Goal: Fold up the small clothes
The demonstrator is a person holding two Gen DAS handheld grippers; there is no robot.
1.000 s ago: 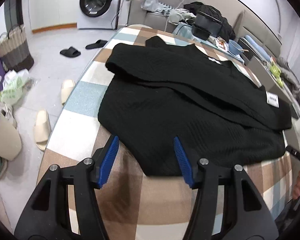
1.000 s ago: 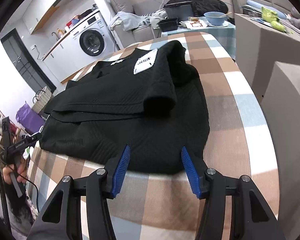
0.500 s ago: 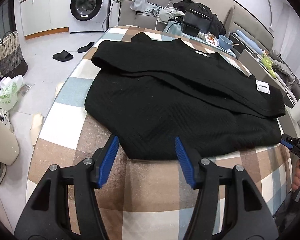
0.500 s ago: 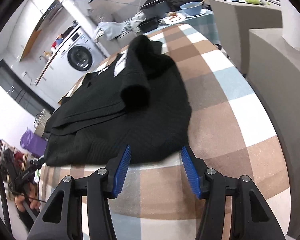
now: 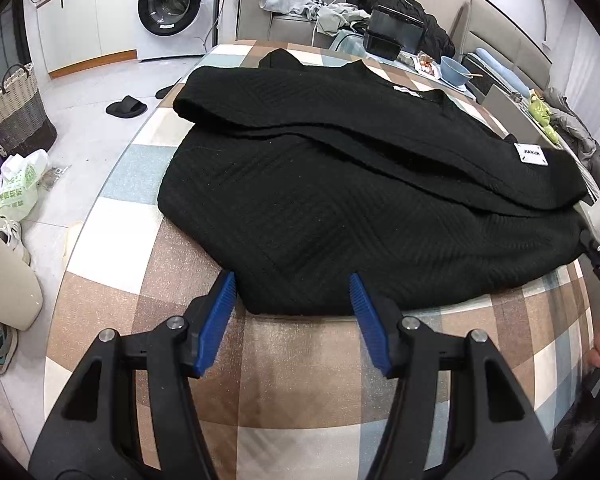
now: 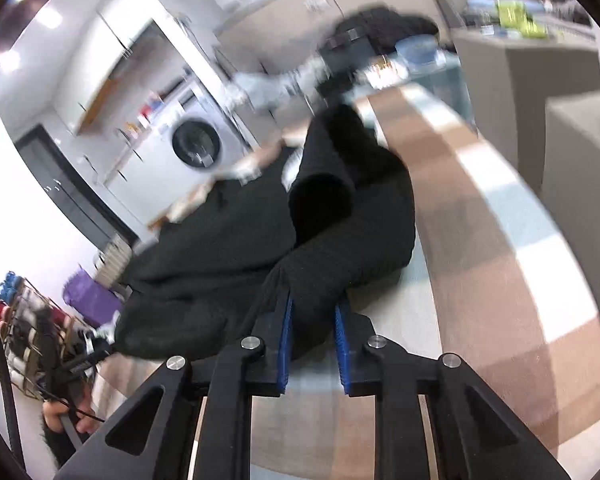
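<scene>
Two grippers: your right gripper (image 6: 312, 320) has just been closing and now pinches the hem of the black textured knit sweater (image 5: 340, 200) on the checked tablecloth (image 5: 300, 360); your left gripper (image 5: 292, 300) stands apart at the hem.

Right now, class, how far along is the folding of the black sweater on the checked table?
Done: both sleeves of the black sweater lie folded across its body on the checked table.
In hand: the right gripper has just been closing and now pinches the sweater's hem. The left gripper is open, its pads astride the near hem without pressing it.
Left: the left grip, then probably folding the hem up towards the collar.
</scene>
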